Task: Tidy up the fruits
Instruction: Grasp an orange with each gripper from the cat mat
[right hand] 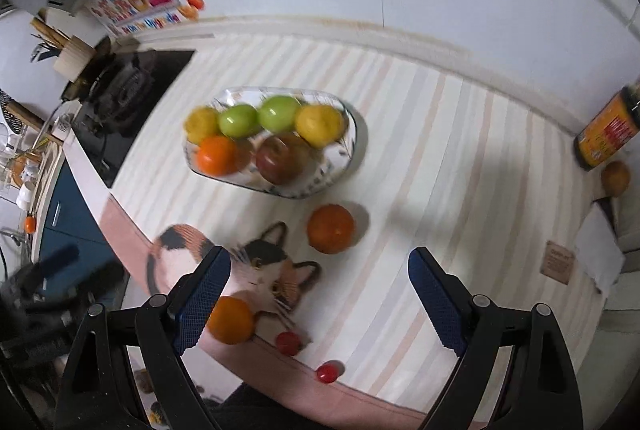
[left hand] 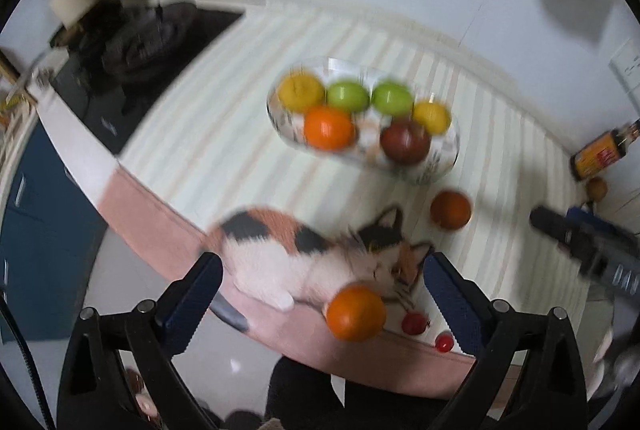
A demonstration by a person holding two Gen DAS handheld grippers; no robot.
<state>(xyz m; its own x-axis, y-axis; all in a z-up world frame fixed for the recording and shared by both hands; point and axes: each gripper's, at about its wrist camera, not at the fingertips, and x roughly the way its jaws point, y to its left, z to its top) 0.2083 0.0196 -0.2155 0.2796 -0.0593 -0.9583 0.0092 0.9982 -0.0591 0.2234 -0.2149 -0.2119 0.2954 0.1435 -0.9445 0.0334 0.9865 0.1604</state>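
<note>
A glass dish [left hand: 440, 166] [right hand: 344, 166] on the striped cloth holds two yellow fruits, two green apples [left hand: 348, 96] [right hand: 239, 120], an orange and a red apple [left hand: 405, 141] [right hand: 280, 159]. Loose on the cloth lie one orange [left hand: 451, 210] [right hand: 330, 228] beside the dish, another orange [left hand: 356, 312] [right hand: 231, 320] at the front edge, and two cherry tomatoes [left hand: 414, 323] [right hand: 289, 343]. My left gripper [left hand: 324, 306] is open above the front edge, around the near orange. My right gripper [right hand: 320, 304] is open and empty, above the cloth. It shows at the right of the left wrist view [left hand: 576, 234].
A cat picture [left hand: 312, 250] [right hand: 264, 270] is printed on the cloth. A dark sauce bottle [left hand: 600, 154] [right hand: 608, 130] and a brown fruit [right hand: 615, 178] stand at the right. A gas stove [left hand: 152, 42] [right hand: 120, 98] lies at the left. The wall is behind.
</note>
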